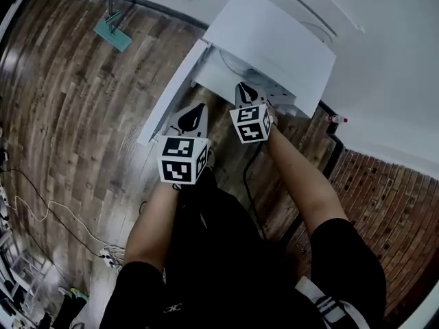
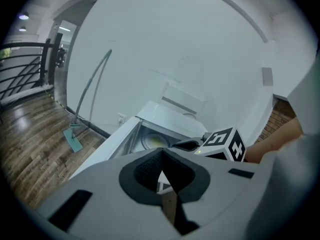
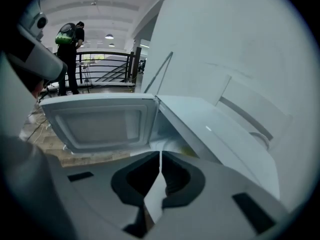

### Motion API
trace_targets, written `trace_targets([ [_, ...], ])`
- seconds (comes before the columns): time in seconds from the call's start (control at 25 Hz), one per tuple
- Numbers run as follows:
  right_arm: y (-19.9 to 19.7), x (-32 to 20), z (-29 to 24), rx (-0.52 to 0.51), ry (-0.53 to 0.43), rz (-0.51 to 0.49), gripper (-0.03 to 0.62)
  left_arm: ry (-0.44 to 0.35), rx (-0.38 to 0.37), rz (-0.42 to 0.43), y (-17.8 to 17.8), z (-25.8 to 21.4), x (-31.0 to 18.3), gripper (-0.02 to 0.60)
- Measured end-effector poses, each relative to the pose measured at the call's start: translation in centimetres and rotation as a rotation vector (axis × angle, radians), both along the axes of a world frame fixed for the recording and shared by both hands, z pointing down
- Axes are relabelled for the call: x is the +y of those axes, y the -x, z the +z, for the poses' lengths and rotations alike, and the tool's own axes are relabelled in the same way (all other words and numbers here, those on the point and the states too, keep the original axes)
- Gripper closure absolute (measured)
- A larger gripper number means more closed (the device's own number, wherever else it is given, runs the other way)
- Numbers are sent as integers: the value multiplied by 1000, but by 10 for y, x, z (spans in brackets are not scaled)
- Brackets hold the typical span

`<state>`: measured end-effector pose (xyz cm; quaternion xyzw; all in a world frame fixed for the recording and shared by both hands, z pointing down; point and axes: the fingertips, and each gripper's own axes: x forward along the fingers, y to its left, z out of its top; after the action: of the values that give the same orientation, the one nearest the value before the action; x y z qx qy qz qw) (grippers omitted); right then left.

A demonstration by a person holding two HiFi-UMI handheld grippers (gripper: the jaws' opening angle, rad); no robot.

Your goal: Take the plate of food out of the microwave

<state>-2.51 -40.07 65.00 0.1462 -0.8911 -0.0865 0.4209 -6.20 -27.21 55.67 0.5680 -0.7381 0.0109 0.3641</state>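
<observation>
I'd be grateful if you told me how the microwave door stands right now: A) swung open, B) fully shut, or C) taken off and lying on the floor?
A: the door stands swung out from the microwave, and the plate shows inside.

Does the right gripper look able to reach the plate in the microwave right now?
Probably yes: the microwave door stands open, nothing blocks the plate, though the right gripper is shut and must open first.

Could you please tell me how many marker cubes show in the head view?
2. One cube rides the left gripper, by the open microwave door; the other rides the right gripper, at the microwave.
</observation>
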Motion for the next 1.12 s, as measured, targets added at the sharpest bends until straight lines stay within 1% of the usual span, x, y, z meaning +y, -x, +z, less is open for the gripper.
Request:
trace_targets([
  [0.12,12,-9,34,12,2,-59,578,-4,-3,-2,4,31,-10,586],
  [0.2,17,-13,58,38,23,-104,489,-8,5,-2,2,49,-14,586],
  [0.36,27,-25,100,95,21,-165,413,-11,30,-13,0,80,-13,586],
  [0.4,30,-28,109,105,30,-172,382,-11,37,-18,-1,86,-12,586],
  [0.52,41,-40,129,130,47,-184,324,-14,60,-35,-1,102,-7,586],
  [0.64,50,-50,142,151,29,-208,304,-12,86,-47,-1,115,-1,586],
  [0.72,54,-56,149,172,38,-209,296,-6,97,-49,-3,122,4,586],
  [0.92,54,-62,169,267,57,-215,293,14,114,-41,-6,133,11,586],
  [1.0,54,-65,173,295,43,-217,293,16,122,-32,-9,136,12,586],
  [1.12,55,-66,173,320,-2,-232,293,21,130,-15,-14,140,12,586],
])
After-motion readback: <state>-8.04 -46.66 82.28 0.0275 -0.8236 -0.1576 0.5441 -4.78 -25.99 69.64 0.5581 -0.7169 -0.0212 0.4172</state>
